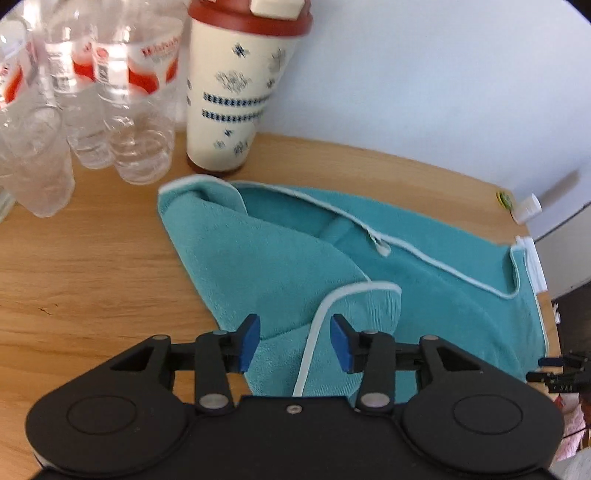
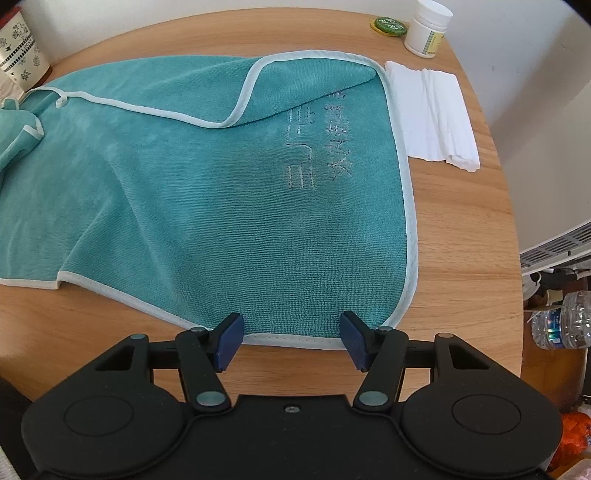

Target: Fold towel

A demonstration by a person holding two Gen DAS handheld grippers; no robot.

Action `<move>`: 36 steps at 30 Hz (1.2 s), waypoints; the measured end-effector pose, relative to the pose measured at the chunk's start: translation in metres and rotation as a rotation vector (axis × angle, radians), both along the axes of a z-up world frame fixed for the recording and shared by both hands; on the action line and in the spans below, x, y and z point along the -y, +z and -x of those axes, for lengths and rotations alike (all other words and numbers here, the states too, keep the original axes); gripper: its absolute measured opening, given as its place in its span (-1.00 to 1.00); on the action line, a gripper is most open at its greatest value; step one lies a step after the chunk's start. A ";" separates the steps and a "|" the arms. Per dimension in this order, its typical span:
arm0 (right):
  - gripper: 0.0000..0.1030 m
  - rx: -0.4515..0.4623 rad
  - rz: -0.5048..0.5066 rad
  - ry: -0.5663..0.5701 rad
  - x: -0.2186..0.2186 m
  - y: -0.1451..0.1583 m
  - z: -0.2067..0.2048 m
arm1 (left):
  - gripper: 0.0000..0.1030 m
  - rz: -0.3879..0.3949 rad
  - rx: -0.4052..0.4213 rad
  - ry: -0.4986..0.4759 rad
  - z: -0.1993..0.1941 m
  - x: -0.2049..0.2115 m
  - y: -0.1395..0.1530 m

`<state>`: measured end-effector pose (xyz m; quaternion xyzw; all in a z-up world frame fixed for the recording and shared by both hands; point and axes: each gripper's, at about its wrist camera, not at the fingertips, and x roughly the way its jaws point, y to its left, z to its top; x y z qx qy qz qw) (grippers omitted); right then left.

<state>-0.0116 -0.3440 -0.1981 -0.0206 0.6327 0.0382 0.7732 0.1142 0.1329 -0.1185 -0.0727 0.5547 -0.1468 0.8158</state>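
A teal towel (image 1: 280, 258) with white trim lies crumpled on the round wooden table (image 1: 81, 266). In the left wrist view its near corner is folded over and runs between the blue pads of my left gripper (image 1: 294, 341), which stands open over it. In the right wrist view the towel (image 2: 207, 206) spreads flatter, with grey embroidered lettering and its far right corner flipped over. My right gripper (image 2: 291, 339) is open, its pads straddling the white-trimmed near edge of the towel.
Several clear water bottles (image 1: 110, 96) and a cream tumbler with a red lid (image 1: 236, 92) stand behind the towel's left end. A folded white cloth (image 2: 432, 114), a white jar (image 2: 426, 29) and a green lid (image 2: 388, 26) sit at the table's right edge.
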 end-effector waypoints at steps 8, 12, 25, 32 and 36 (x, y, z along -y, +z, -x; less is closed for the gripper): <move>0.36 -0.006 -0.001 0.006 0.000 -0.002 -0.005 | -0.18 -0.075 0.001 -0.182 -0.011 0.045 -0.030; 0.38 -0.010 -0.002 0.022 0.005 0.000 -0.011 | -0.24 -0.043 -0.021 -0.185 -0.019 0.048 -0.037; 0.41 -0.020 -0.003 0.056 0.008 -0.003 -0.016 | -0.85 -0.056 0.027 -0.094 -0.013 0.029 -0.013; 0.42 -0.040 -0.008 0.110 0.008 -0.006 -0.019 | -0.90 -0.137 0.059 0.090 0.028 -0.025 0.010; 0.42 -0.060 -0.017 0.130 0.011 -0.007 -0.026 | -0.90 -0.153 0.044 0.207 0.061 -0.062 0.014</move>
